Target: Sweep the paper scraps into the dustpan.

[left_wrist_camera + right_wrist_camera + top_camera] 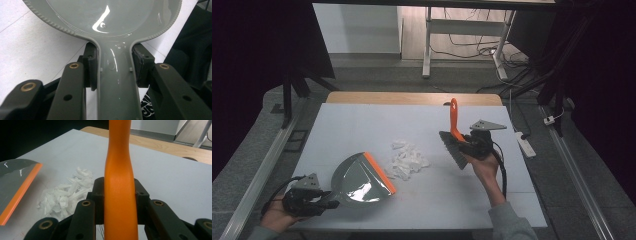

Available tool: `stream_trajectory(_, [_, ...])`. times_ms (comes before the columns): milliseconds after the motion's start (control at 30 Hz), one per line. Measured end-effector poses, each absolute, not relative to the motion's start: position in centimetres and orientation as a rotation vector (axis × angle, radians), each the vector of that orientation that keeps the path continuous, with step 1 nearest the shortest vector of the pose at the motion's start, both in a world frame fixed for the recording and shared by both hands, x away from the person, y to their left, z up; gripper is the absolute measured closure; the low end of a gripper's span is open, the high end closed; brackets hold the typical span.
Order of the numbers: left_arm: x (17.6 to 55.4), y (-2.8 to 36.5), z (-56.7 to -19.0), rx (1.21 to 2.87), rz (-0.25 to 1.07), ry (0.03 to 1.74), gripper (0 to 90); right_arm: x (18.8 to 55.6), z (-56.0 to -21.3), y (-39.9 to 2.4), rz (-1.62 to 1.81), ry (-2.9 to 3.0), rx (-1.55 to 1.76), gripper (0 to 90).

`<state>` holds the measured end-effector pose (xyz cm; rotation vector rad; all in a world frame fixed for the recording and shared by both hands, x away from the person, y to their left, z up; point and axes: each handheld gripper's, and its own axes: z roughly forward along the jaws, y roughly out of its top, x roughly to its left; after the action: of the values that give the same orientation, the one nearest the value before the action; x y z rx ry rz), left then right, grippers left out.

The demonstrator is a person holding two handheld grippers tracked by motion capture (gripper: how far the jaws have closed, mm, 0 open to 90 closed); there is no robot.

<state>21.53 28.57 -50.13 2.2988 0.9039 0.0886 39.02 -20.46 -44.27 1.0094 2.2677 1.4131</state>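
Legible text, labels, brands, numbers, signs: none. White marks on a dark patch [147,110] at the left gripper view's lower edge, too cropped to read.

dustpan [359,179]: grey, orange lip | brush [455,137]: orange handle | paper scraps [408,160]: white

On my worktop [362,125] I count one grey dustpan [359,179] with an orange lip, one hand brush [455,137] with an orange handle, and one loose heap of white paper scraps [407,160], too many and too small for me to number singly. I have two grippers in play, the left gripper [324,204] and the right gripper [469,142], each with two black fingers [91,66]. Beyond the worktop I see one white-legged desk frame [428,45] and one white power strip [527,144] on the floor.
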Motion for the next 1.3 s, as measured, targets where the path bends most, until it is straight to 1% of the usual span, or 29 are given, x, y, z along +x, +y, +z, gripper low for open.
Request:
stream_trajectory(1000, [21.8, 27.6, -50.6, 2.407, 0.068, 0.907, 61.3, 41.0, -45.6, -16.5, 1.366, 2.337, 0.978, 70.2])
stream_trajectory(1300, [22.3, 27.3, -50.9, 2.397, 0.036, 0.915, 61.3, 41.5, -46.0, -15.0, 1.332, 2.364, 0.961, 70.2])
